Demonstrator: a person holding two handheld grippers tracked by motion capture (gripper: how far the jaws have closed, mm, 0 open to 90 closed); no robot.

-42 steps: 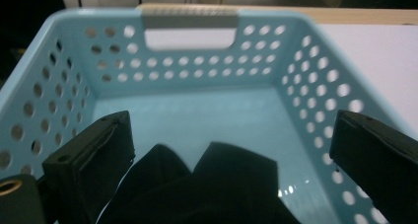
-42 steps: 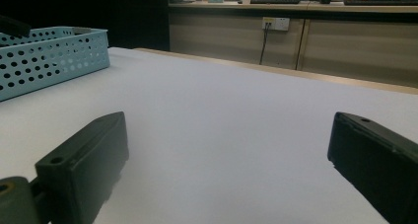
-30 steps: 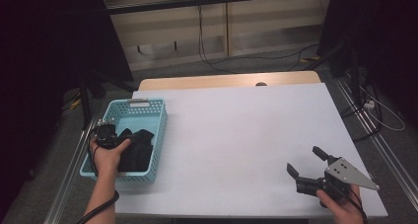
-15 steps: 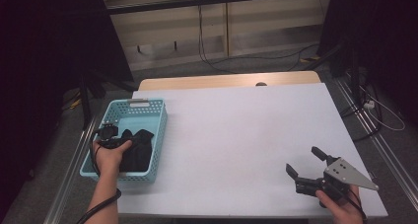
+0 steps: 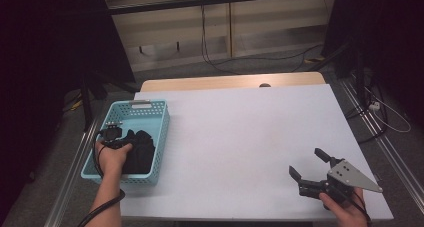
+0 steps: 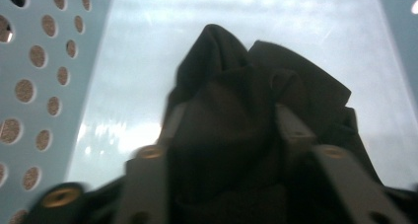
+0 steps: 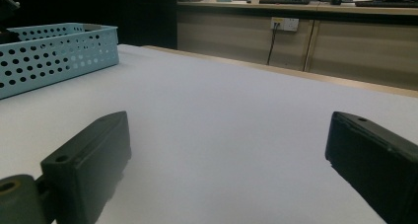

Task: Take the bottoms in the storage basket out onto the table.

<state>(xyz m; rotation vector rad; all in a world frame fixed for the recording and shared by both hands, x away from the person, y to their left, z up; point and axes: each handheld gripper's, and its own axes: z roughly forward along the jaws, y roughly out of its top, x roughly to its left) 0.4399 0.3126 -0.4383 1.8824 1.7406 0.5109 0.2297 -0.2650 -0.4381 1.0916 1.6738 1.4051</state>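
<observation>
1. The black cloth [image 6: 246,130] lies bunched up in the blue basket [image 5: 150,109], its long side running from the near end toward the far end.
2. The left gripper [image 6: 224,135] has just been closing, and its jaws now squeeze a fold of cloth between them.
3. The right gripper [image 5: 311,167] sits wide apart over the white table [image 5: 250,132], holding nothing.

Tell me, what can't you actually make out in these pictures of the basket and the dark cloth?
- What kind of garment the dark cloth is: bunched up between the left gripper's jaws, which have just been closing on it.
- The cloth's near part: in the high view, the left hand covers it.
- The basket's contents in the right gripper view: its perforated wall hides them.
- The right gripper's handle: cut off by the high view's bottom edge.
</observation>
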